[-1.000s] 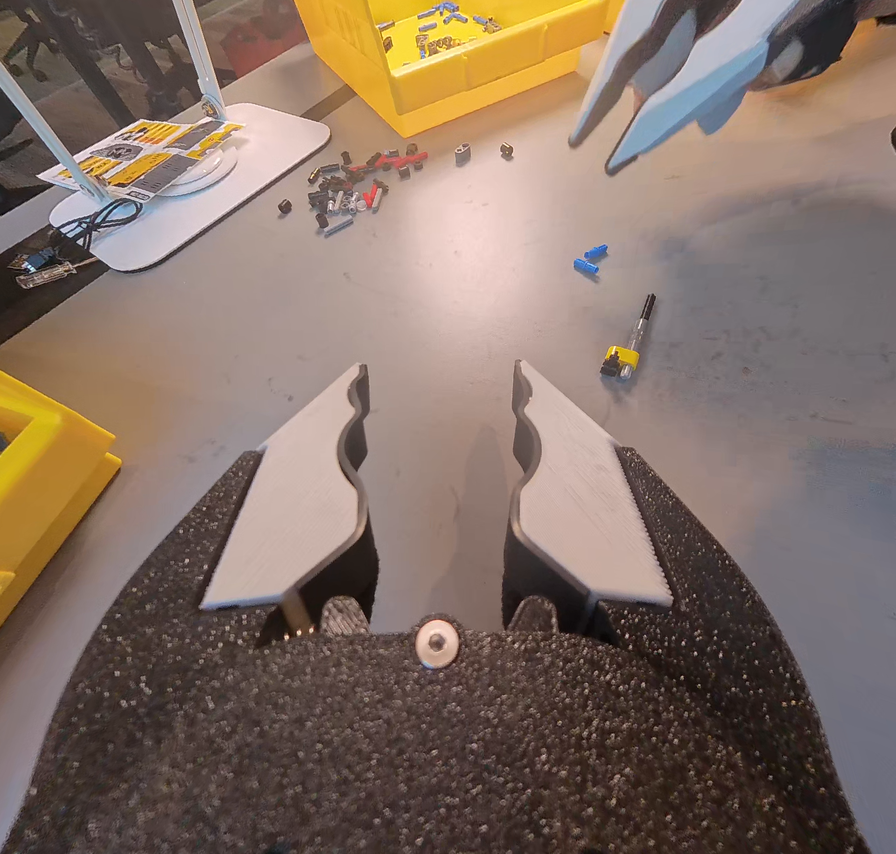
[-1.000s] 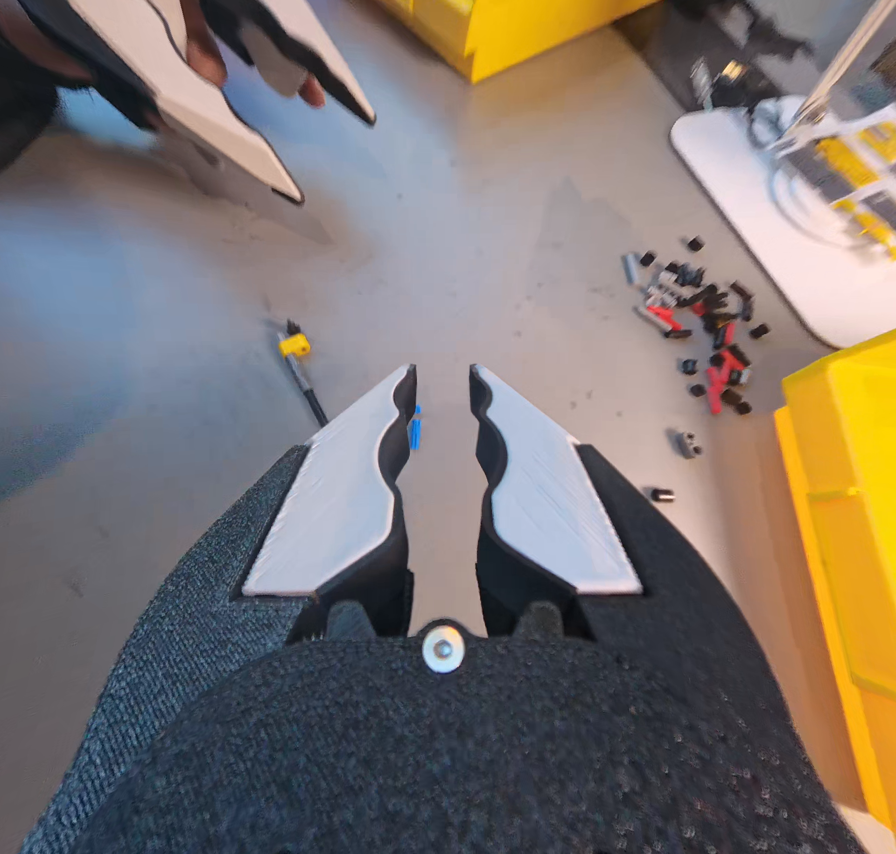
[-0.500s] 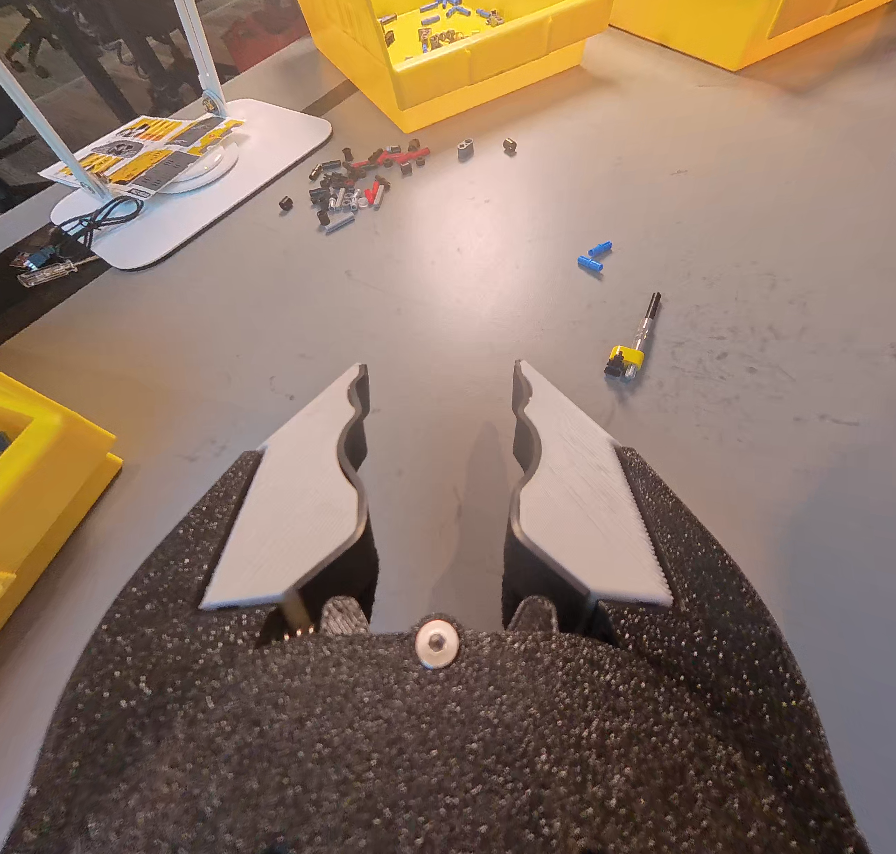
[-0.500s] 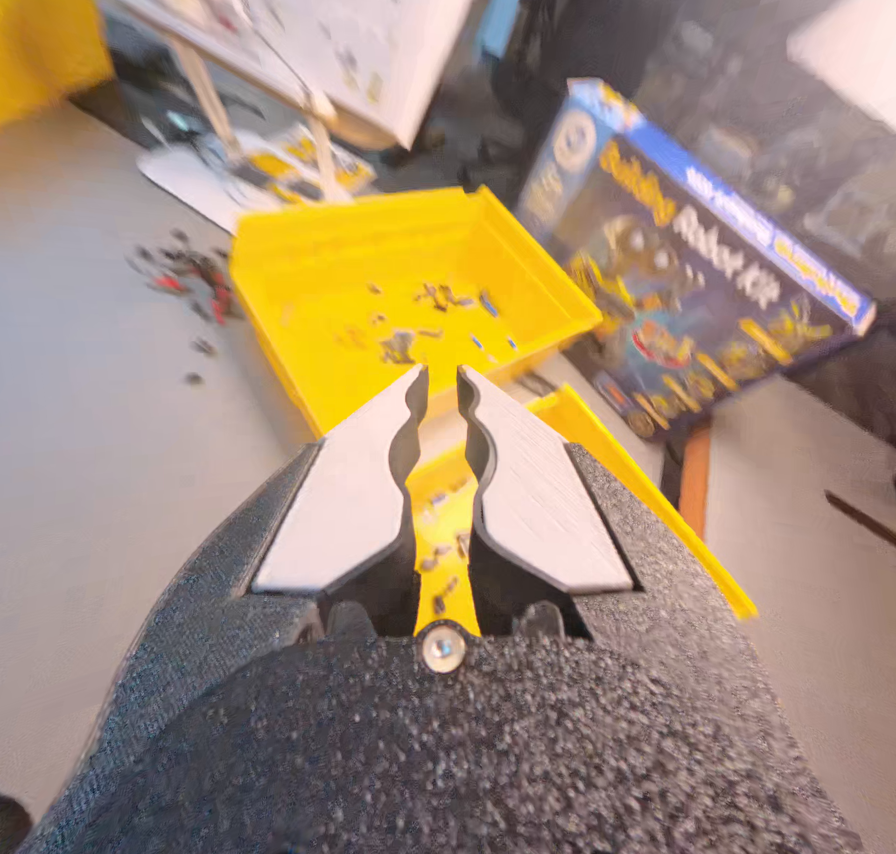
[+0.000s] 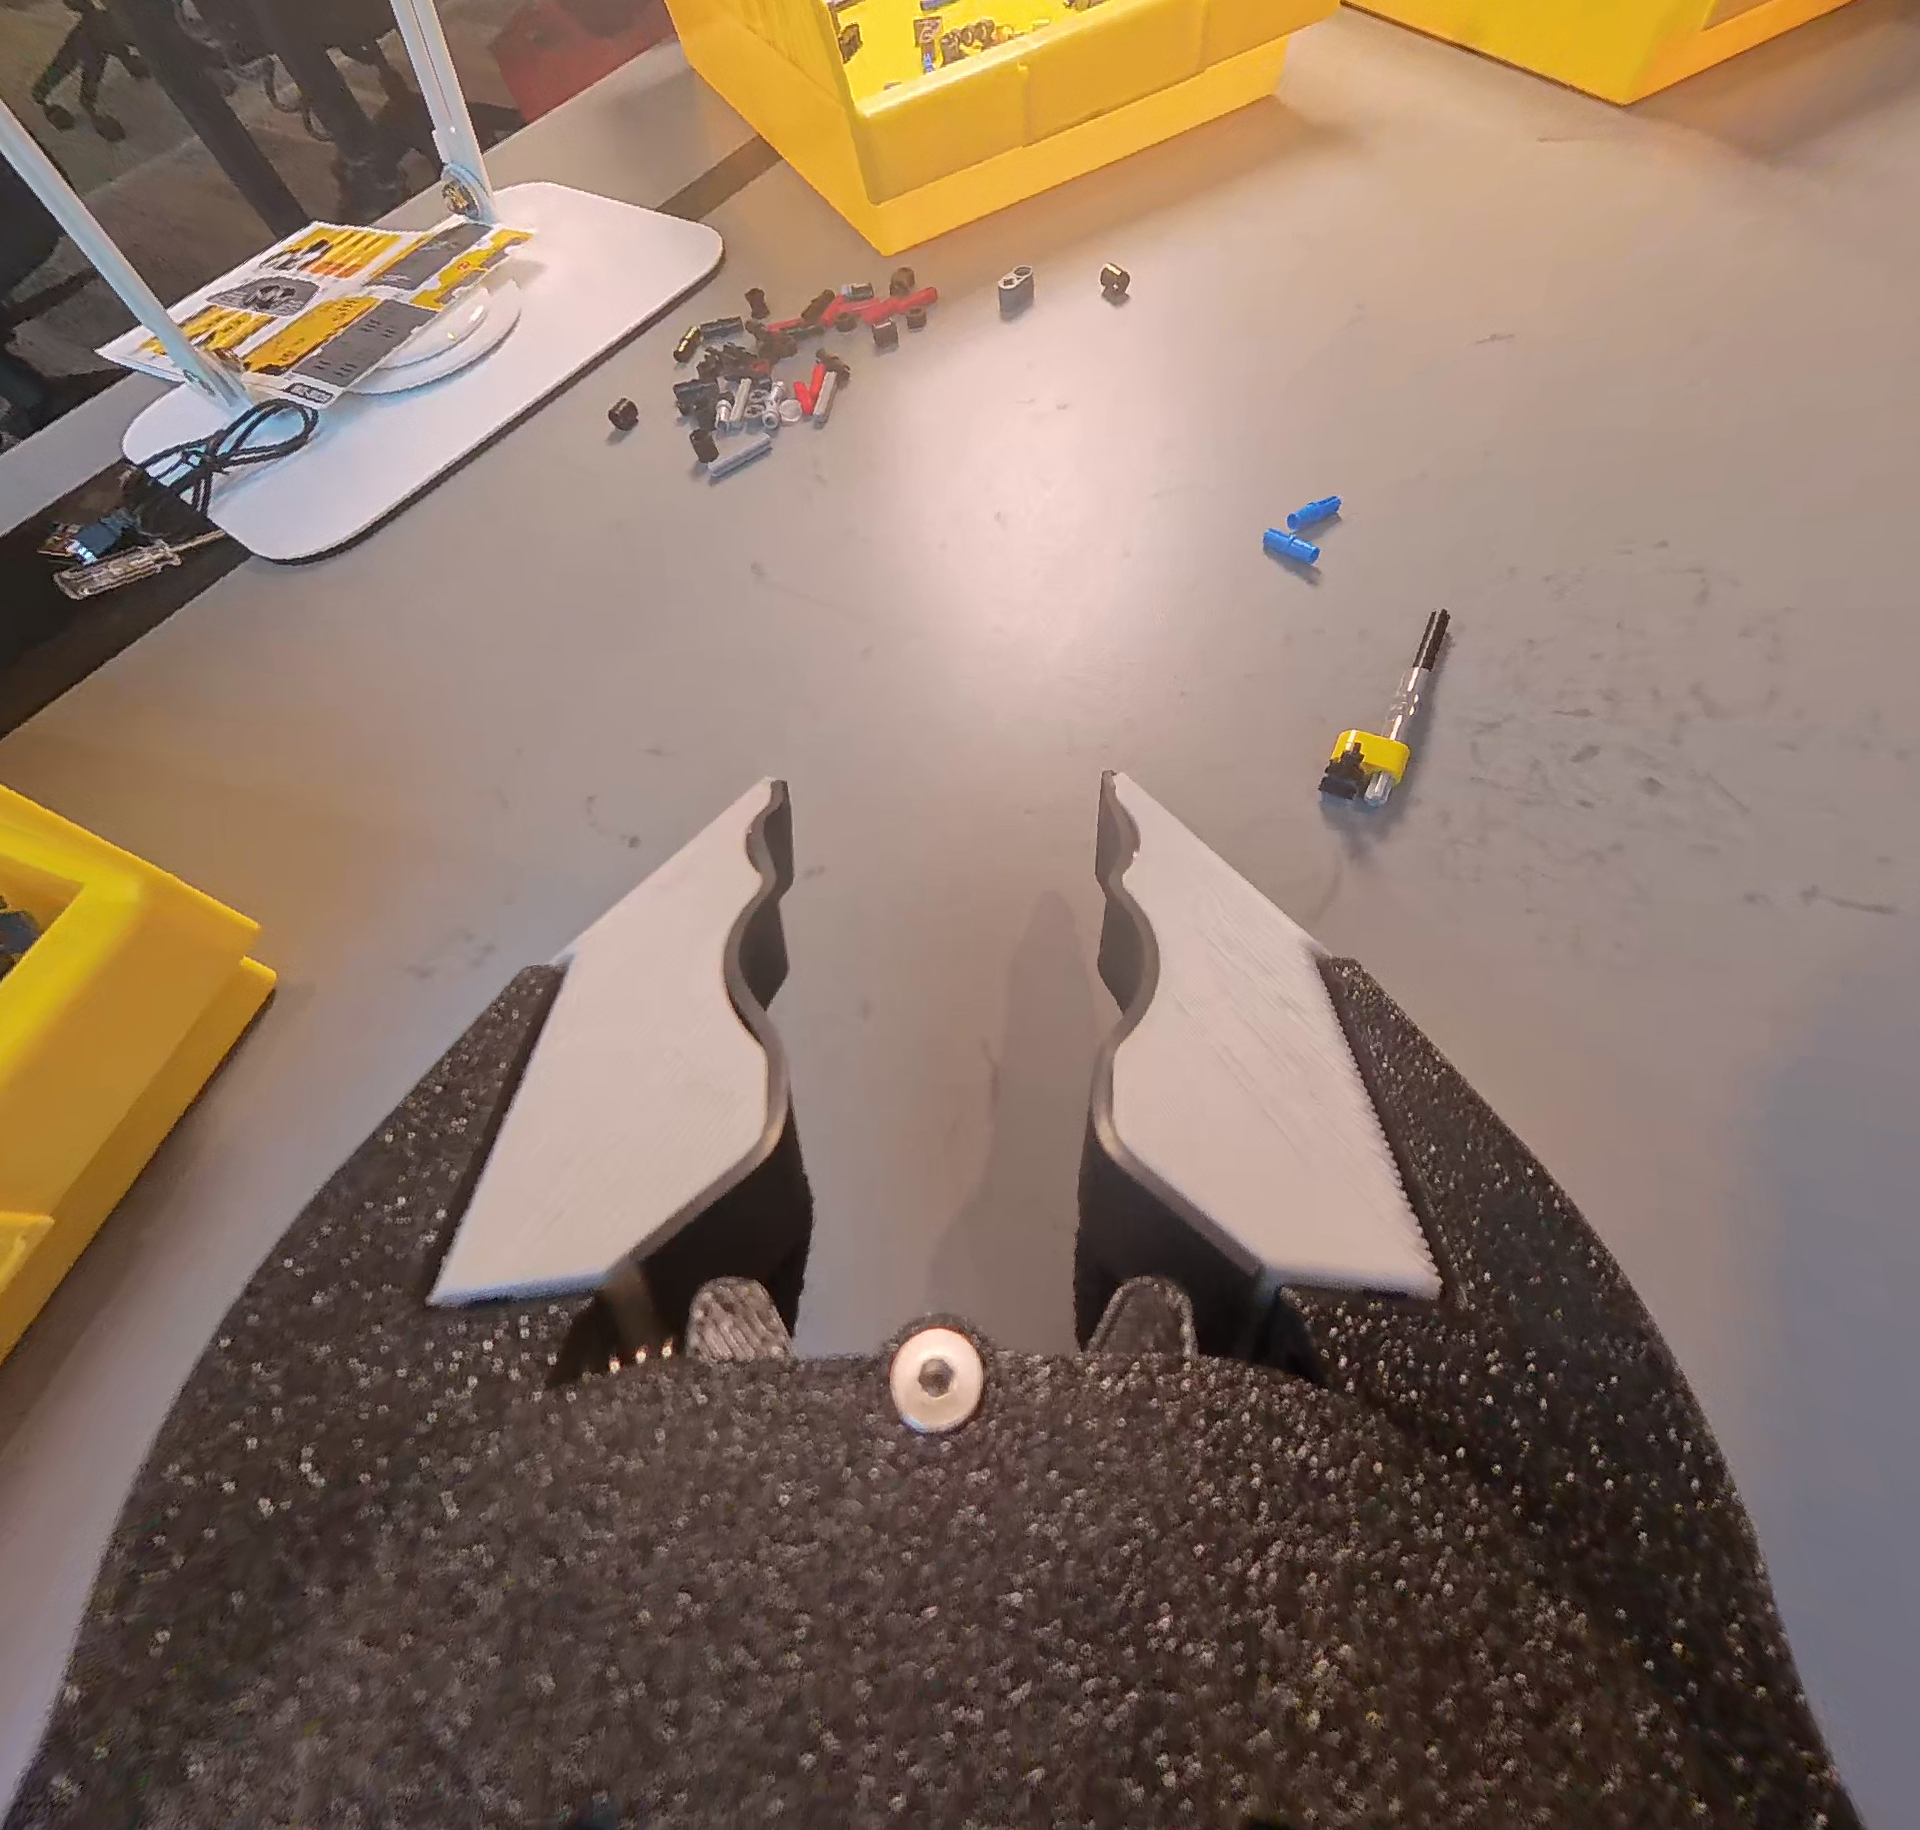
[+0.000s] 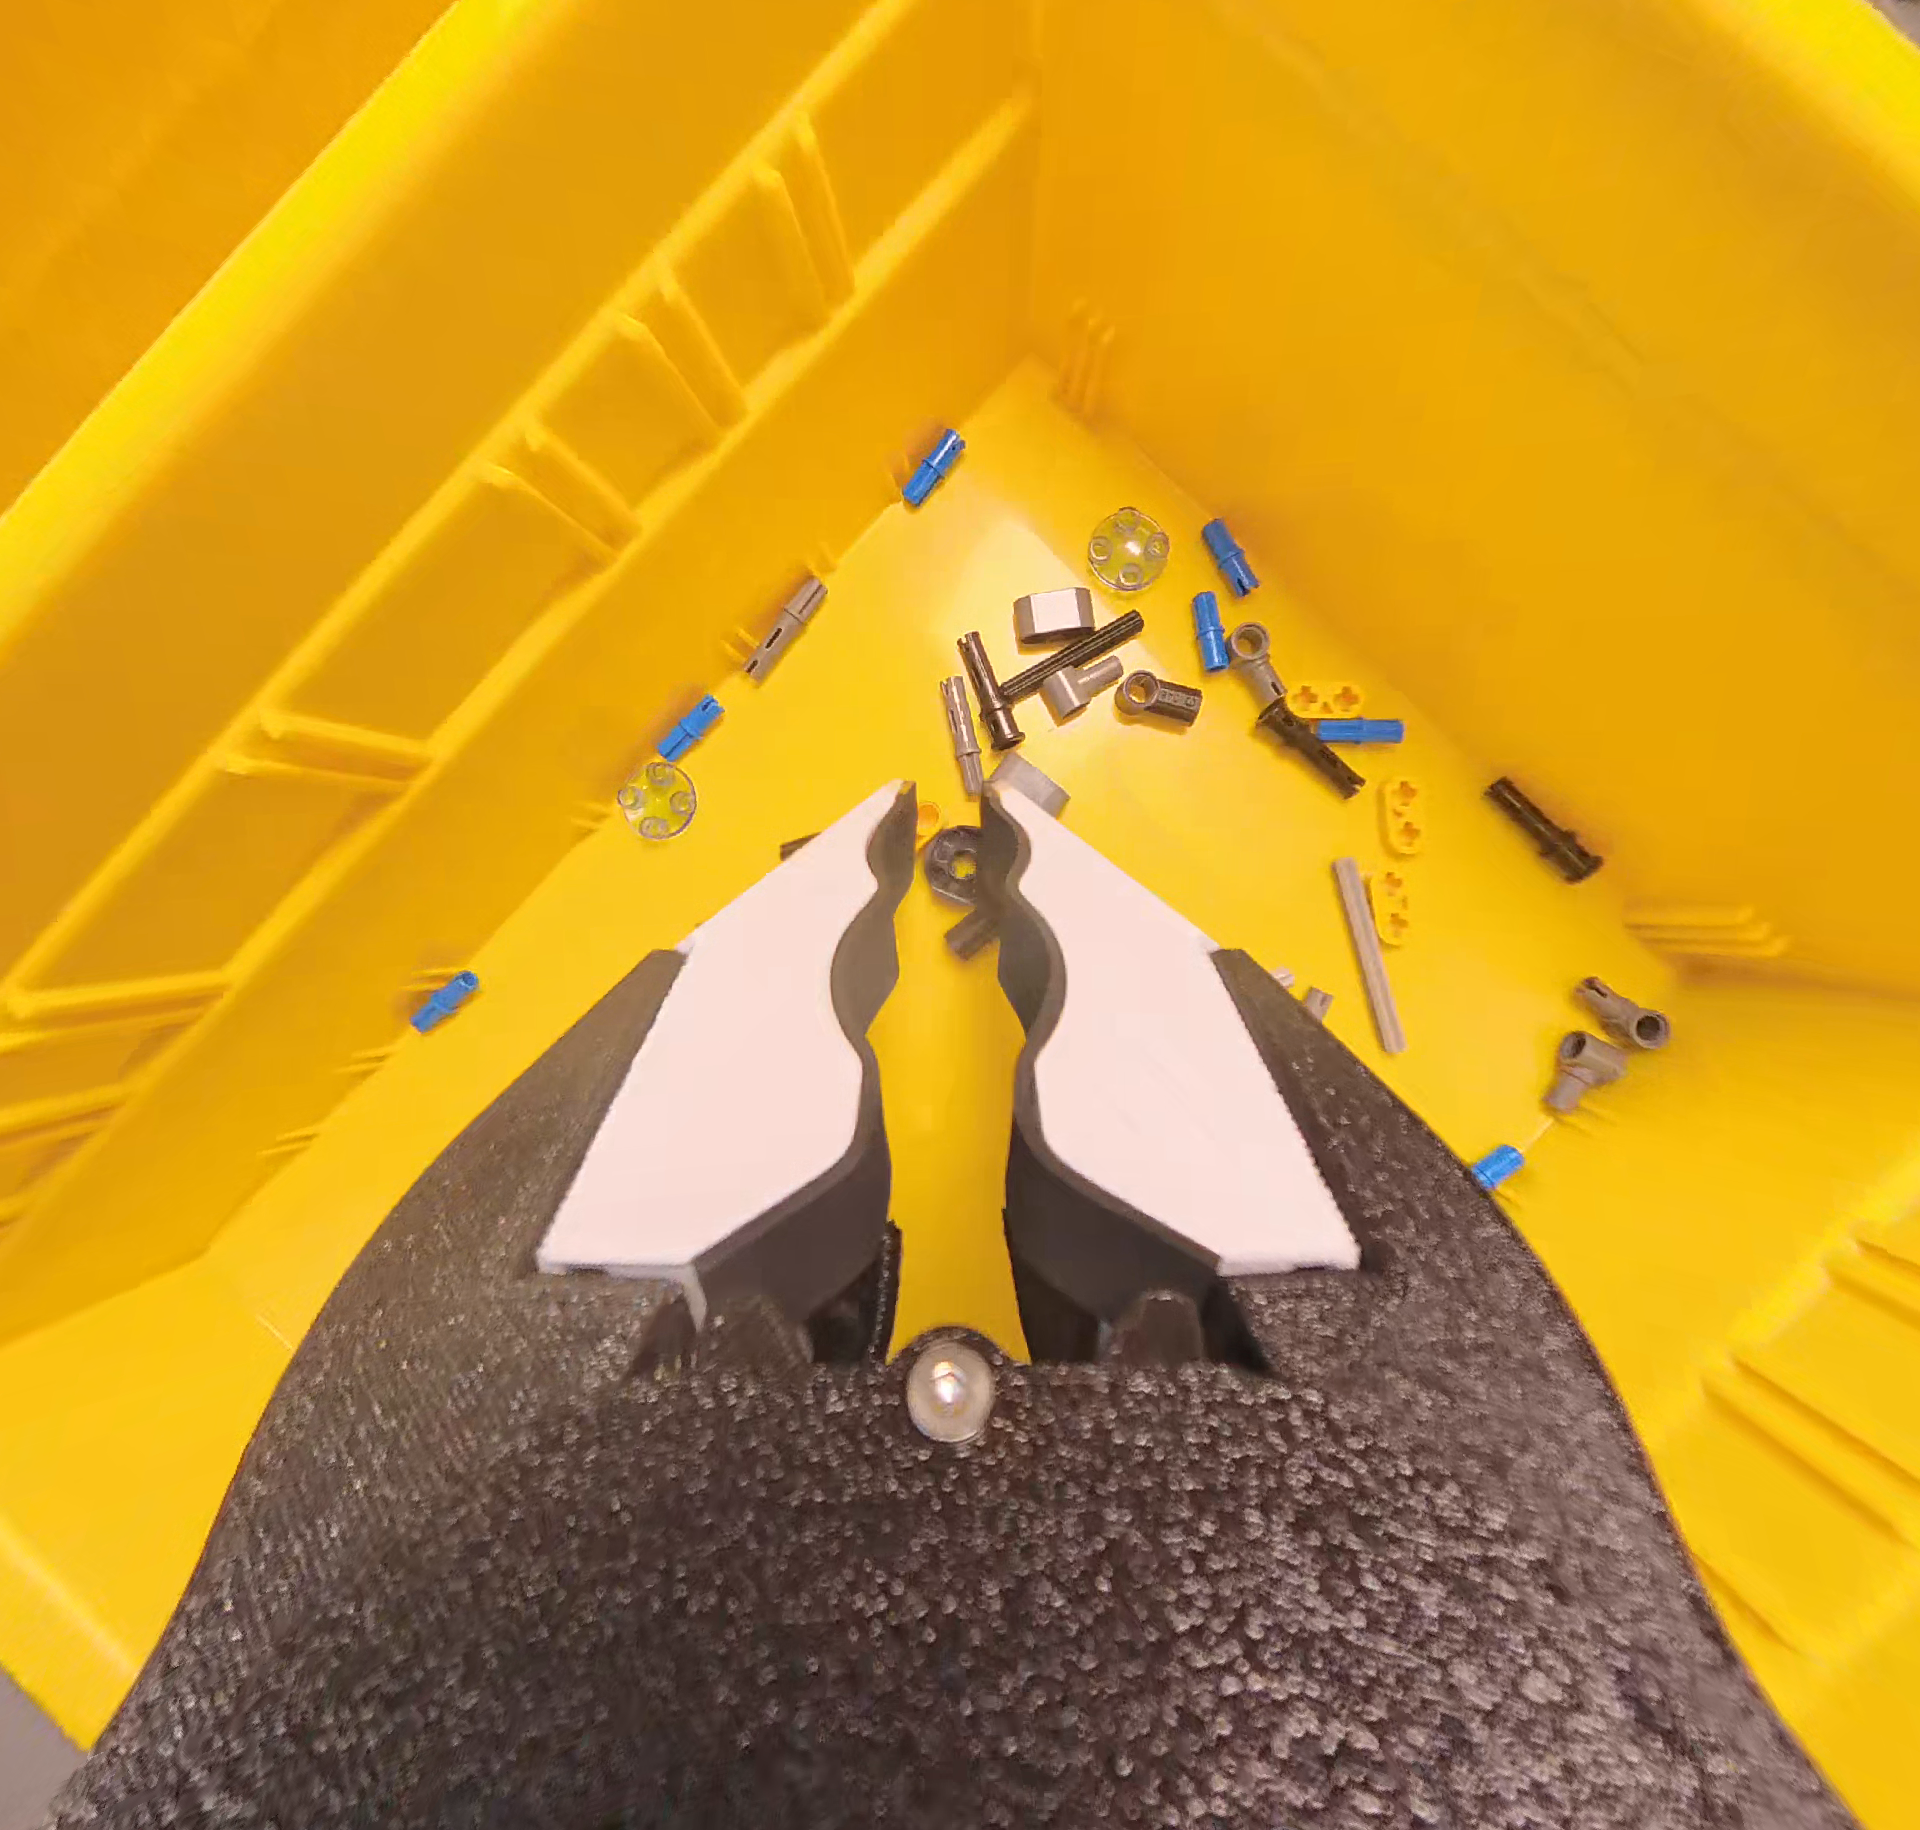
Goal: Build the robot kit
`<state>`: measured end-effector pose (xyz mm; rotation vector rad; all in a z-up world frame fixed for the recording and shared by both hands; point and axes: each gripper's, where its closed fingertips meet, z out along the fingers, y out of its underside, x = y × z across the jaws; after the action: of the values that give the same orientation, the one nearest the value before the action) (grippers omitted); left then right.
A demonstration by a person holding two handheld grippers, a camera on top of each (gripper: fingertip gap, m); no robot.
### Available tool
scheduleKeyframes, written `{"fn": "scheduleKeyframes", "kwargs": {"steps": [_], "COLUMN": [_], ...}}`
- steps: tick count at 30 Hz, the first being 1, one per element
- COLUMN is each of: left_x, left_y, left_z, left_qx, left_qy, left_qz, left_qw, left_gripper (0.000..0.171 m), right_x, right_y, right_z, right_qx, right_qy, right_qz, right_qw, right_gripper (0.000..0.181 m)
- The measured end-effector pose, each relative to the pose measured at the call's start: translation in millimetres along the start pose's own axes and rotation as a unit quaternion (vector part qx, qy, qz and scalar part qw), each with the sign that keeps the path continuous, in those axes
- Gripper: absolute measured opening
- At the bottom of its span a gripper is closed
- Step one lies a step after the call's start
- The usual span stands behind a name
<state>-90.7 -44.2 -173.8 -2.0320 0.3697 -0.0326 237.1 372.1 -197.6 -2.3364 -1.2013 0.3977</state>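
Left wrist view: left gripper [image 5: 943, 804] spread wide over bare grey tabletop [image 5: 935, 617]; right gripper [image 6: 948, 812] narrowly parted, empty, above dark round piece [image 6: 954, 861] inside yellow bin [image 6: 1455, 326].

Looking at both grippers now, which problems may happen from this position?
1. The right gripper is deep inside the yellow bin, its narrow opening around a dark round piece crowded by a grey pin; closing may catch both.
2. The left gripper hovers open over the table; lowering sideways might knock the yellow-capped axle.
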Motion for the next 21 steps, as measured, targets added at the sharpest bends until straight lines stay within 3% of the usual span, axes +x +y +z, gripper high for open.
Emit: {"fn": "scheduleKeyframes", "kwargs": {"steps": [13, 15, 17, 19, 21], "left_x": [1.4, 1.2, 0.8, 0.5, 0.8], "left_y": [0.3, 0.5, 0.6, 1.1, 1.5], "left_z": [-0.8, -1.2, -1.3, -0.6, 0.3], "left_qx": [0.001, 0.001, 0.001, -0.001, -0.004], "left_qy": [0.004, 0.003, 0.003, 0.003, 0.004], "left_qz": [0.007, 0.007, 0.006, 0.005, 0.006], "left_qw": [1.000, 1.000, 1.000, 1.000, 1.000], "left_gripper": [0.058, 0.058, 0.058, 0.058, 0.058], "right_x": [-6.6, -4.5, -20.5, -68.0, -140.1], "right_y": [7.3, -11.2, -58.0, -97.2, -108.8], "right_z": [1.2, -15.6, -59.8, -117.5, -147.5], "right_qx": [-0.018, 0.033, 0.167, 0.290, 0.328], "right_qy": [0.004, 0.019, 0.022, -0.006, -0.071], "right_qz": [-0.019, -0.027, -0.055, -0.100, -0.152], "right_qw": [1.000, 0.999, 0.984, 0.952, 0.930], "right_gripper": [0.008, 0.008, 0.009, 0.008, 0.008]}}
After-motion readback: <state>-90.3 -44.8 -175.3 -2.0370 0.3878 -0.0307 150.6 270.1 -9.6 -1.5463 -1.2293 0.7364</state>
